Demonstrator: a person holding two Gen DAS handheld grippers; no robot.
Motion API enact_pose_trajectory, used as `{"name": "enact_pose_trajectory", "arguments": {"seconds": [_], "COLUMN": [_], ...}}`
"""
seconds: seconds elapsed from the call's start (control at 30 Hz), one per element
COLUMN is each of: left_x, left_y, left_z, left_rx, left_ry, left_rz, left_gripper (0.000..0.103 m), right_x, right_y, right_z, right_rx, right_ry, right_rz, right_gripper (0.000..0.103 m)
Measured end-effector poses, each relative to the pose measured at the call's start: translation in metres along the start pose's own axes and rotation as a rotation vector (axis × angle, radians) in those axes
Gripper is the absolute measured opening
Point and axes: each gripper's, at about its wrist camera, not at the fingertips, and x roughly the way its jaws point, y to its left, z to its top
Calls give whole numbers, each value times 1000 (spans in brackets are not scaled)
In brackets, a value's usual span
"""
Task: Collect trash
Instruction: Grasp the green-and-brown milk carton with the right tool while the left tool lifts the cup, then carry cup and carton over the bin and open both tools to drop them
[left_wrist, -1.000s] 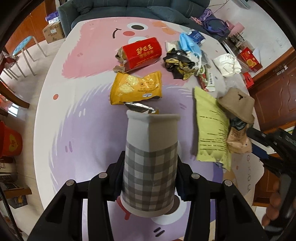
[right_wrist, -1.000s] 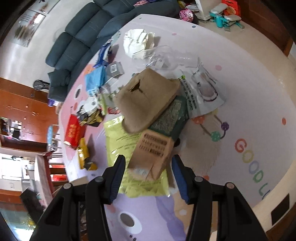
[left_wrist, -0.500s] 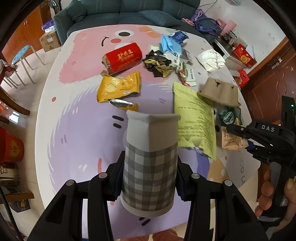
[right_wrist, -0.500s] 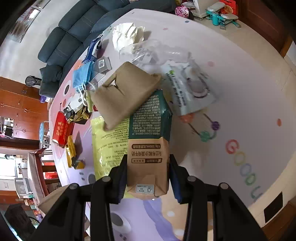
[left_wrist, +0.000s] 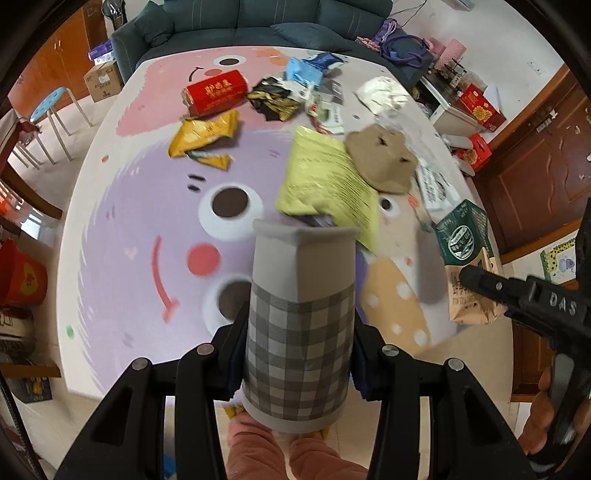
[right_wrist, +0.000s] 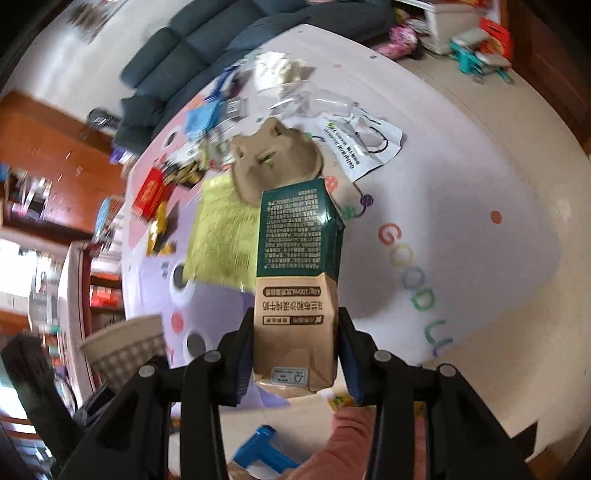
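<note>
My left gripper (left_wrist: 297, 354) is shut on a grey checked paper cup (left_wrist: 301, 314) and holds it above the near edge of the table (left_wrist: 110, 206). The cup also shows in the right wrist view (right_wrist: 125, 347). My right gripper (right_wrist: 295, 354) is shut on a green and brown milk carton (right_wrist: 295, 280), lifted off the table; the carton also shows in the left wrist view (left_wrist: 465, 266). Trash lies on the table: a yellow-green bag (left_wrist: 328, 184), a brown paper piece (left_wrist: 384, 162), a yellow snack bag (left_wrist: 203, 136) and a red pack (left_wrist: 216, 92).
More wrappers (left_wrist: 291, 92), crumpled white paper (left_wrist: 382, 96) and a white printed bag (right_wrist: 362, 144) lie at the far side. A dark sofa (left_wrist: 236, 22) stands behind the table, a blue stool (left_wrist: 51, 110) at the left, a red bin (left_wrist: 22, 277) on the floor.
Both grippers have pulled back toward the near table edge and risen. The right gripper closed on the milk carton and lifted it off the table. The left keeps the cup.
</note>
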Motion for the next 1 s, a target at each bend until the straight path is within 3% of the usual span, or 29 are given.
{"name": "enact_pose_trajectory", "arguments": {"seconds": [0.37, 0.57, 0.77, 1.0], "left_x": [-20, -7, 31, 115], "left_y": [-55, -65, -69, -58], "left_z": [-90, -132, -165, -194], "left_rx": [-17, -44, -44, -57], "left_ry": [-48, -31, 45, 158], "left_rz": [-19, -11, 21, 20], "left_gripper": [44, 45, 46, 47], "right_x": [-31, -25, 11, 109], "right_y": [-27, -58, -88, -128], "right_z": [-88, -127, -151, -177], "right_rx": [-238, -264, -234, -143], "right_ry": [61, 118, 202, 331], "right_rz": [51, 62, 50, 16], "right_gripper": [41, 41, 41, 41]}}
